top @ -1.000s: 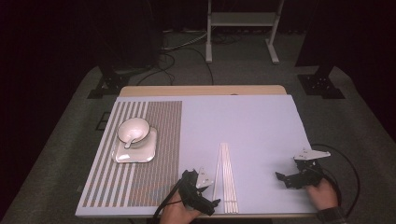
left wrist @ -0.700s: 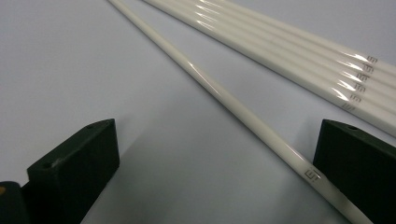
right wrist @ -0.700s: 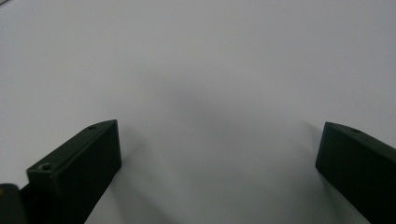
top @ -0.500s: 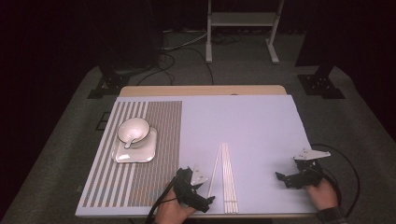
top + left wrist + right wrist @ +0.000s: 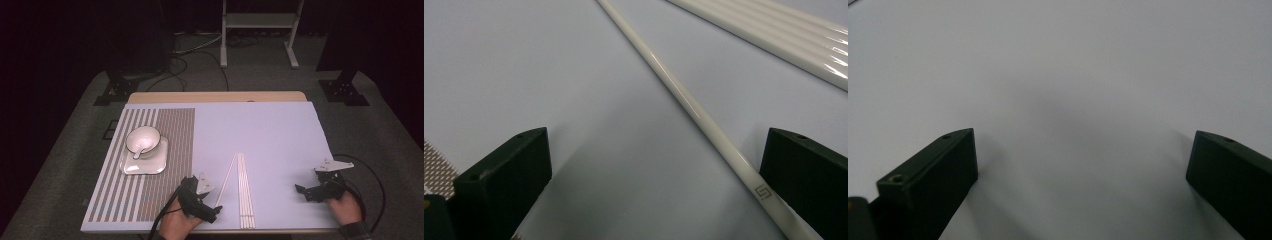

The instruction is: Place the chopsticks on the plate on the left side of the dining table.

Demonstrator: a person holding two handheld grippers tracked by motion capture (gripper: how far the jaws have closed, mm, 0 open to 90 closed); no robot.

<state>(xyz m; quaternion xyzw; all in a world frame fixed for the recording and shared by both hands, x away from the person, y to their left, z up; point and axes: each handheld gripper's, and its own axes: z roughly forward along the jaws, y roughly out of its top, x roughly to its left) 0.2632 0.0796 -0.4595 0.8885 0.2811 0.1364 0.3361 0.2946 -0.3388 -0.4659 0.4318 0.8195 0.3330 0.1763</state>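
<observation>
Left claw (image 5: 212,200) now advanced beside the loose chopstick (image 5: 228,173), jaws apart and empty, ready to grasp; right claw (image 5: 302,192) open, idle, well right of it.

On the surface (image 5: 270,130), a mat (image 5: 150,165) covers the left part. A tray (image 5: 145,161) lies on the mat, and a bowl (image 5: 142,139) sits on the tray's far end with a spoon (image 5: 138,150) in it. Right of the mat, near the front edge, lies a bundle of chopsticks (image 5: 245,190). One loose chopstick (image 5: 227,179) lies just left of the bundle, angled, its far tip meeting the bundle. The left gripper (image 5: 212,205) sits at the front just left of the loose chopstick; the right gripper (image 5: 301,192) is well to the right of the bundle.
</observation>
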